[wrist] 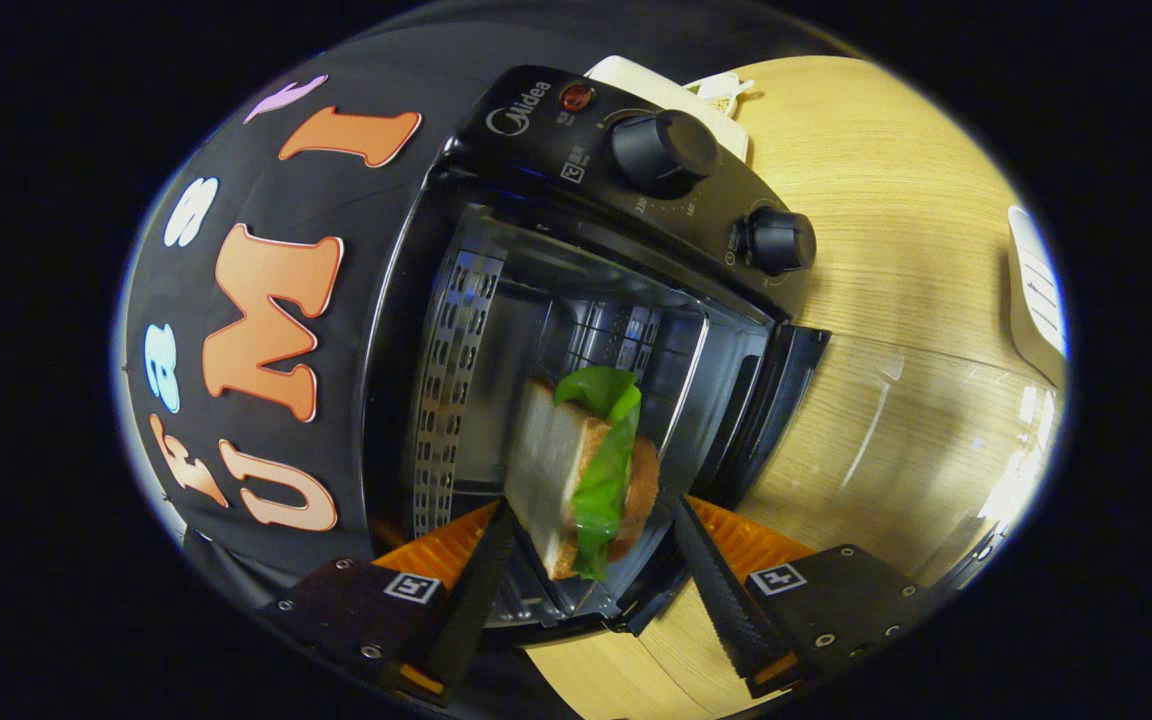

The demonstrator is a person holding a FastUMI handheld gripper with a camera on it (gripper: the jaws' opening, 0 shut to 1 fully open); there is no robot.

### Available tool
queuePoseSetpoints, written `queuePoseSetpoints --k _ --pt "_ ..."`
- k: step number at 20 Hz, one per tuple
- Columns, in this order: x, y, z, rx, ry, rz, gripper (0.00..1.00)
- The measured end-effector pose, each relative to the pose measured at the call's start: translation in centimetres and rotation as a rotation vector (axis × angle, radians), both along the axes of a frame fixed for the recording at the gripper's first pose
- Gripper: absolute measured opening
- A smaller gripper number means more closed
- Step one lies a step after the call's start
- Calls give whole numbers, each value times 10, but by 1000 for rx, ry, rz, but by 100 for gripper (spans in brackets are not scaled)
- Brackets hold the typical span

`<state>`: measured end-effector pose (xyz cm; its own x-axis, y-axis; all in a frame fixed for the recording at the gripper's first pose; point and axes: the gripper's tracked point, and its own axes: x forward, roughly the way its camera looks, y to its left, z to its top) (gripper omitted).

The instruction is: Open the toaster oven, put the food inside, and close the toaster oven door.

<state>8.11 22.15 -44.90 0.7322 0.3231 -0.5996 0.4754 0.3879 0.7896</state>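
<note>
Gripper view, rolled steeply to one side. The toaster oven (576,330) stands on a wooden counter (896,250) with its glass door (836,440) swung fully down, exposing the metal-lined cavity. The sandwich (586,470), bread slices with a green lettuce leaf between them, sits at the mouth of the cavity, just inside the opening and over the wire rack. The gripper (591,580) is directly in front of the oven, its jaws spread wide on either side of the sandwich; whether either finger touches the food cannot be told. Two black control knobs (664,148) project from the oven's control panel. A white object (1036,290) lies on the counter well apart from the oven.
</note>
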Motion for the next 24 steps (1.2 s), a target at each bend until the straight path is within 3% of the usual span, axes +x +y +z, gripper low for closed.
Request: queuePoseSetpoints --k 4,8,13,17,19,24 --pt "-13 -3 13 -2 -12 29 98" --pt "-43 -6 30 -34 -48 117 98" --pt "-95 -9 68 -116 -143 296 98" --pt "-133 -27 82 -217 -168 375 98" --pt "-149 -33 84 -296 -189 421 98" --pt "-179 -63 51 -642 -179 607 98"
